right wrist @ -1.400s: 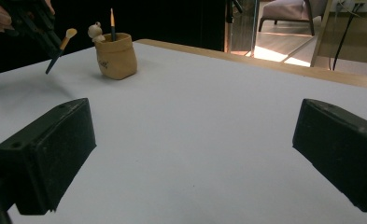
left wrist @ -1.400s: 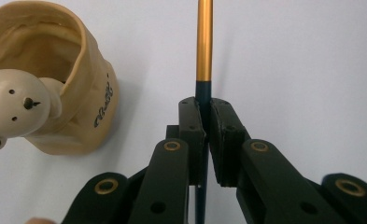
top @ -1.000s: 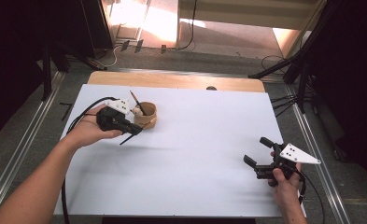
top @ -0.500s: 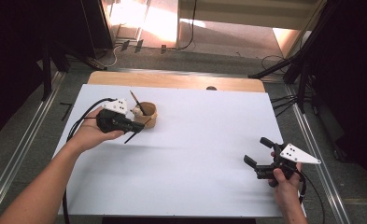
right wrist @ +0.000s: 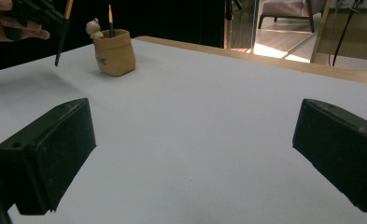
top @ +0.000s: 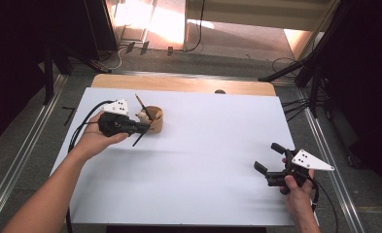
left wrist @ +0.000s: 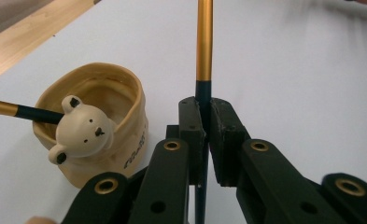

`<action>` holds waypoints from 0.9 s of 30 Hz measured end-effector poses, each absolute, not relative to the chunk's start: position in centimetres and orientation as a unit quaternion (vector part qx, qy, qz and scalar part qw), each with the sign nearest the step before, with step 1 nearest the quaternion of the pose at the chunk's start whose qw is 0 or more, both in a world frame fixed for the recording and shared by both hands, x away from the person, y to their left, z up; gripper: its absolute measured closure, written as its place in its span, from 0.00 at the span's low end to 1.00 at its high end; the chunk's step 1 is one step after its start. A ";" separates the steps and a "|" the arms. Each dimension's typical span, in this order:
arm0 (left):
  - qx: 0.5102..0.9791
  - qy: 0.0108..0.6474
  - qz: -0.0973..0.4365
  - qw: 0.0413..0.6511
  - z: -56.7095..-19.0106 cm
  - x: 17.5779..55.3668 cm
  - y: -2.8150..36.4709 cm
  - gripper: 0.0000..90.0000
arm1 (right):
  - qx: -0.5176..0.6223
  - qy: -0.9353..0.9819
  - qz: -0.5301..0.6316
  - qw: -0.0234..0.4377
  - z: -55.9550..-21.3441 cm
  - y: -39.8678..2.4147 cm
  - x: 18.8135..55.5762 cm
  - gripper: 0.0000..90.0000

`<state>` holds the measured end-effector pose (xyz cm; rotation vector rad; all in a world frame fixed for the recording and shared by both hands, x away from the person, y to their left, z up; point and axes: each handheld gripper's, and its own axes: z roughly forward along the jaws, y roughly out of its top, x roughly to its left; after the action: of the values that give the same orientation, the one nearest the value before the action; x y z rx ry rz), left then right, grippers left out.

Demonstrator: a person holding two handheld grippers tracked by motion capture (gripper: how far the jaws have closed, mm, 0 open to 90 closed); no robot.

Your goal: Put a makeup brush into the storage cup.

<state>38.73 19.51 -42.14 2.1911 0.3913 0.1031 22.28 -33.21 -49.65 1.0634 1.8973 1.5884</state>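
Pencil [left wrist: 204,42] is pinched between the pressed-together jaws of the left gripper [top: 141,128], now drawn closer beside the bear pot [top: 153,119] than a second ago, so insertion looks imminent; right gripper [top: 271,160] is held spread, idle.

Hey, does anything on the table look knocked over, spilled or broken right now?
Nothing stands out. The bear pot stands upright with one pencil inside, and the left gripper holds a second pencil beside it.

A gold-and-dark pencil [left wrist: 204,42] is clamped between black jaws, just beside a tan bear-faced pot [left wrist: 99,126] that holds another pencil [left wrist: 6,109].
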 end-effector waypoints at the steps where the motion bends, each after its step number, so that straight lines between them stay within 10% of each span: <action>1: 0.880 0.160 0.042 0.444 -42.2 38.8 19.6 0.95 | 0.386 0.687 0.575 0.221 -49.6 -33.2 22.3 0.00; 27: 0.823 0.198 0.063 0.529 -41.7 39.1 19.8 0.95 | 0.385 0.687 0.575 0.222 -49.7 -33.3 22.2 0.00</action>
<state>39.11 19.78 -41.72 1.9656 0.4739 0.1495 22.23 -33.30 -49.70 1.0630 1.8981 1.5876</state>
